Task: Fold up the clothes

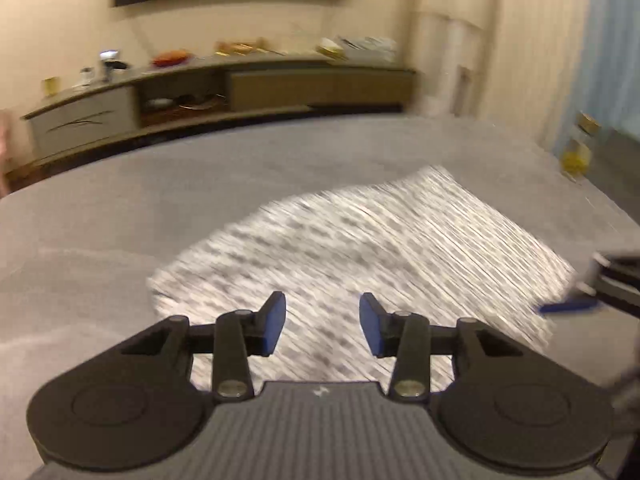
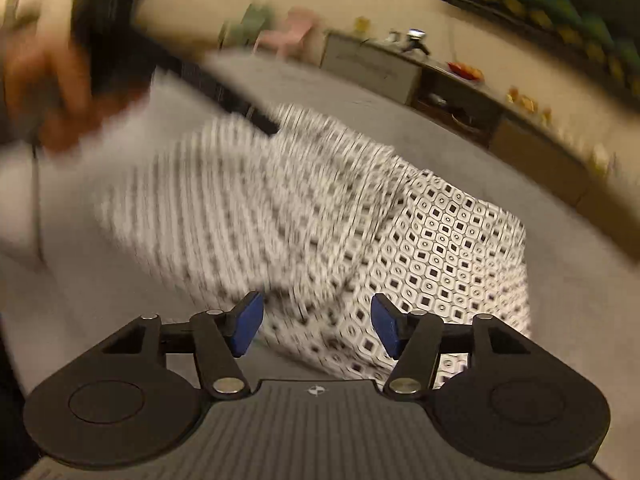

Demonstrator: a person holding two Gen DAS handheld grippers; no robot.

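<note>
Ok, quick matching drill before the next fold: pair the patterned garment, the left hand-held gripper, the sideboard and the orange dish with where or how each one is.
Things:
1. patterned garment
2. left hand-held gripper
3. sideboard
4. orange dish

States or places:
A. against the far wall
B. on top of the sideboard
C. jaws apart, nothing between the pads
D. lying on the grey surface

Pairs: 1-D, 2-C, 3-A, 4-B
</note>
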